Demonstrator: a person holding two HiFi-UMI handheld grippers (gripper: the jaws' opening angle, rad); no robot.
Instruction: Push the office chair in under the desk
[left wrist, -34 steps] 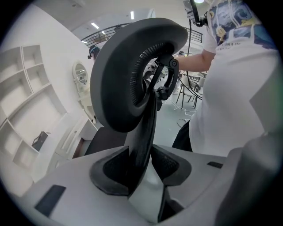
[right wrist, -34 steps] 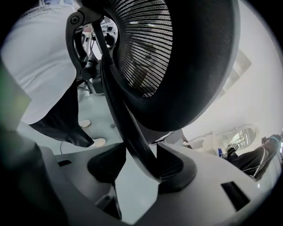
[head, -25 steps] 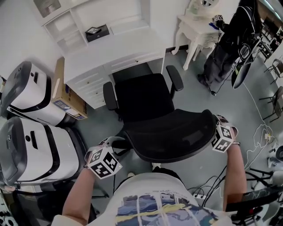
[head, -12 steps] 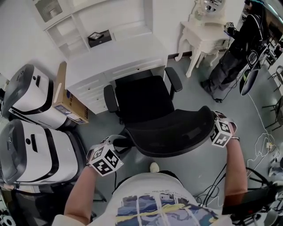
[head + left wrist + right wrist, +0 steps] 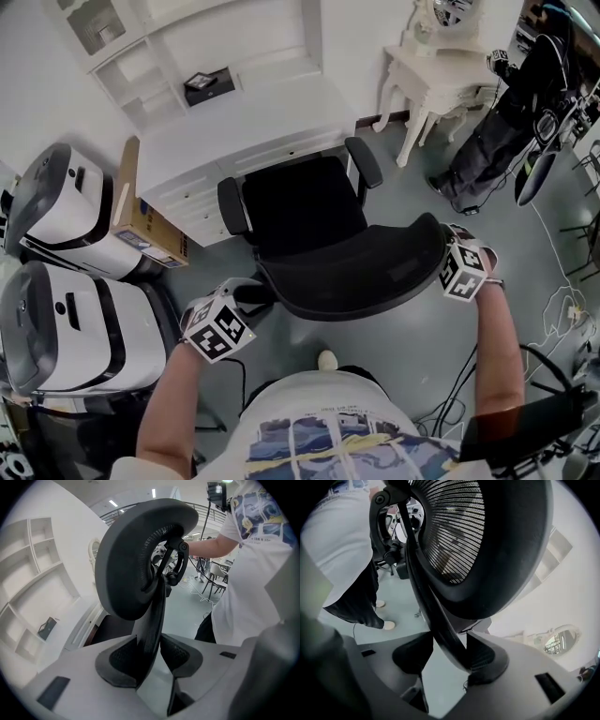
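The black office chair's mesh backrest (image 5: pixel 352 272) curves across the middle of the head view. Its seat (image 5: pixel 300 206) points at the white desk (image 5: pixel 248 117), with the seat's front edge at the desk's knee opening. My left gripper (image 5: pixel 246 295) holds the backrest's left rim, and in the left gripper view both pads (image 5: pixel 124 660) press on the frame edge (image 5: pixel 152 625). My right gripper (image 5: pixel 448 246) grips the right rim. There the frame bar (image 5: pixel 438 630) runs slanted between the pads (image 5: pixel 485 660).
Two large white machines (image 5: pixel 66 319) and a cardboard box (image 5: pixel 141 211) stand left of the chair. A white side table (image 5: pixel 441 56) and a black bag (image 5: pixel 506 122) are at the right. Cables (image 5: pixel 562 300) lie on the grey floor near my right arm.
The chair has rolled forward toward the desk, its seat front now nearer the knee opening. Both grippers moved forward with the backrest and kept their hold.
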